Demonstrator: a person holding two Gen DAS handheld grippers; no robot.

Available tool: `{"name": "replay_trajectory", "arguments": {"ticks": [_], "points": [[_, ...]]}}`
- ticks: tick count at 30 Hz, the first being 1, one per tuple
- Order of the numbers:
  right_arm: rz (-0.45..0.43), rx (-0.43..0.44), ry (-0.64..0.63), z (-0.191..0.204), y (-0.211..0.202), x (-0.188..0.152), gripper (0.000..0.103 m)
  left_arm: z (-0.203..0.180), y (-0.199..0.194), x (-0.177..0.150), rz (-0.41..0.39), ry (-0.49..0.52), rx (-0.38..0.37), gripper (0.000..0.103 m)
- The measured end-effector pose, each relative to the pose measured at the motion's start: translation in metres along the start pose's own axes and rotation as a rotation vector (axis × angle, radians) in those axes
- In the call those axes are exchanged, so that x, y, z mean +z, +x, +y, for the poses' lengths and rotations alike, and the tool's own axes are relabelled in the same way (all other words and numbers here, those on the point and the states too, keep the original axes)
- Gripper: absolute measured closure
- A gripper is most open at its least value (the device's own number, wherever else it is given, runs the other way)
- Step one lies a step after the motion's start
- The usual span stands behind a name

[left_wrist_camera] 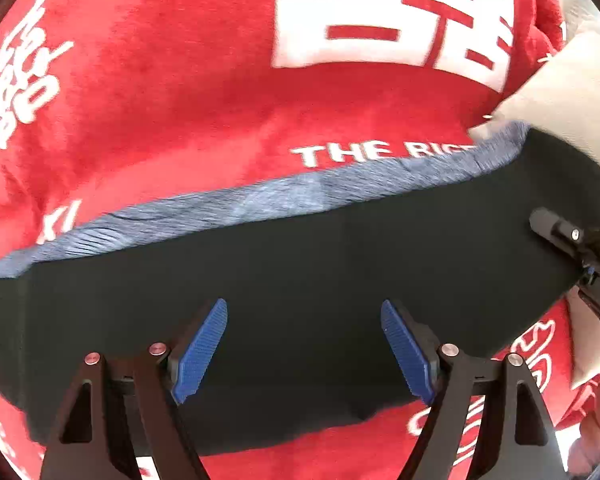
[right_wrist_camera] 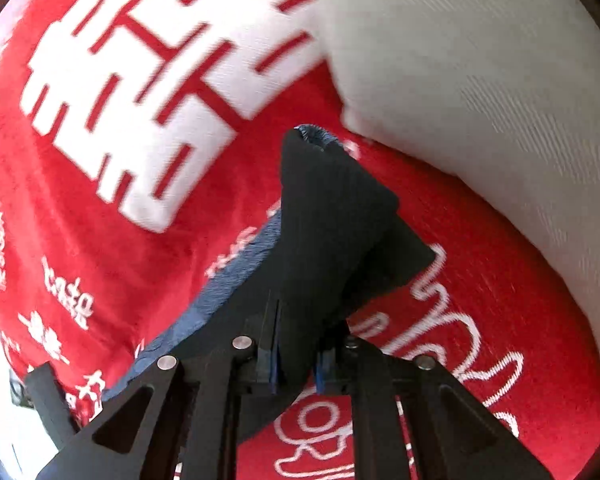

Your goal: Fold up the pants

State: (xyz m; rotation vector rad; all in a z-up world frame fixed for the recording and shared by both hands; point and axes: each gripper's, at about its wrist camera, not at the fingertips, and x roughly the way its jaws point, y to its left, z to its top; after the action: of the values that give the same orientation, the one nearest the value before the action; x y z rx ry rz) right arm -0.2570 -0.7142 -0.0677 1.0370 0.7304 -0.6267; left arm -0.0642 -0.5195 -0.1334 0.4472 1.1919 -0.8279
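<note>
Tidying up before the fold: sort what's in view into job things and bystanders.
Job: black pants, fleecy blue-grey inside; right gripper shut on a bunch of them; left gripper open above them.
Bystanders: red blanket with white lettering underneath; white pillow.

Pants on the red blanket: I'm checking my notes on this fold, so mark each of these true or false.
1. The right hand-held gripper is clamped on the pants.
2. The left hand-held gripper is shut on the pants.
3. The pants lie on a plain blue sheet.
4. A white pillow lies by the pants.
1. True. The right hand-held gripper pinches a fold of the black pants.
2. False. The left hand-held gripper hangs open above the fabric, holding nothing.
3. False. They lie on a red blanket with white lettering.
4. True. The white pillow rests on the blanket just beyond the pants.
</note>
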Motion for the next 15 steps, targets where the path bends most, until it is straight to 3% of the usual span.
{"name": "replay_trajectory", "arguments": {"ticks": [2,3,5,7,15], "points": [[0.024,0.003,-0.033,0.009,0.001,-0.002,0.09,-0.006,0.02,-0.008,0.019,0.005,-0.007,0.021],[0.02,-0.008,-0.062,0.016,0.0,-0.004,0.09,-0.013,0.019,-0.013,-0.053,0.042,0.027,0.021],[0.015,-0.026,-0.131,0.03,-0.002,-0.007,0.09,-0.02,0.016,-0.017,-0.085,0.072,0.061,0.021],[0.012,-0.028,-0.169,0.039,-0.006,-0.01,0.09,-0.012,0.016,-0.014,-0.065,0.022,0.015,0.021],[0.017,-0.085,-0.399,0.097,-0.012,-0.028,0.09,-0.001,0.016,-0.014,-0.058,0.063,-0.033,0.021]]}}
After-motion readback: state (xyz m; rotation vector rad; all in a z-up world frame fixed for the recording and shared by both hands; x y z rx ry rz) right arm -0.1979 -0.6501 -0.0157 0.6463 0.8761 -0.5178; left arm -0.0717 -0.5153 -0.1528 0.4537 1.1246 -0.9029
